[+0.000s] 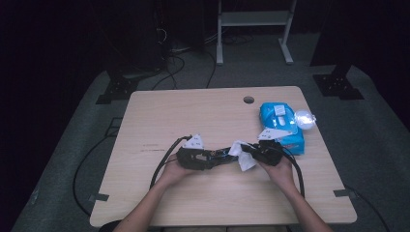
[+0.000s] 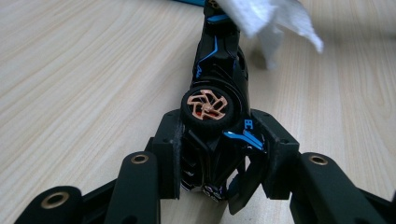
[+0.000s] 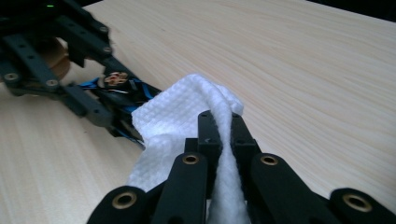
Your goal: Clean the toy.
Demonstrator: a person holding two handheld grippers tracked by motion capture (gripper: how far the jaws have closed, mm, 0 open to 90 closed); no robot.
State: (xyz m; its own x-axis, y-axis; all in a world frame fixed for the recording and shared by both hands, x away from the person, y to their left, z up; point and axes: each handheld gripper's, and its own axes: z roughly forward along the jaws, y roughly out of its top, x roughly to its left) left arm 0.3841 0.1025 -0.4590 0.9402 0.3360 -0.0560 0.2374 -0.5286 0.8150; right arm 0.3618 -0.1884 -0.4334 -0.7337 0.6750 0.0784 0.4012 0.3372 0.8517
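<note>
A black toy car (image 2: 219, 70) with blue trim and an orange-spoked wheel (image 2: 208, 106) lies on its side between the jaws of my left gripper (image 2: 222, 144), which is shut on its near end. In the high view the left gripper (image 1: 212, 157) holds the car (image 1: 223, 153) low over the middle of the table, pointing right. My right gripper (image 3: 223, 126) is shut on a folded white wipe (image 3: 177, 112). The wipe (image 1: 241, 155) lies against the car's far end (image 3: 116, 88). From the right, the right gripper (image 1: 249, 152) faces the left one.
A blue pack of wipes (image 1: 282, 125) lies behind the right hand, with a shiny clear object (image 1: 304, 118) beside it near the table's right edge. A cable hole (image 1: 248, 100) sits at the back of the wooden table (image 1: 183, 111). Cables trail from both grippers.
</note>
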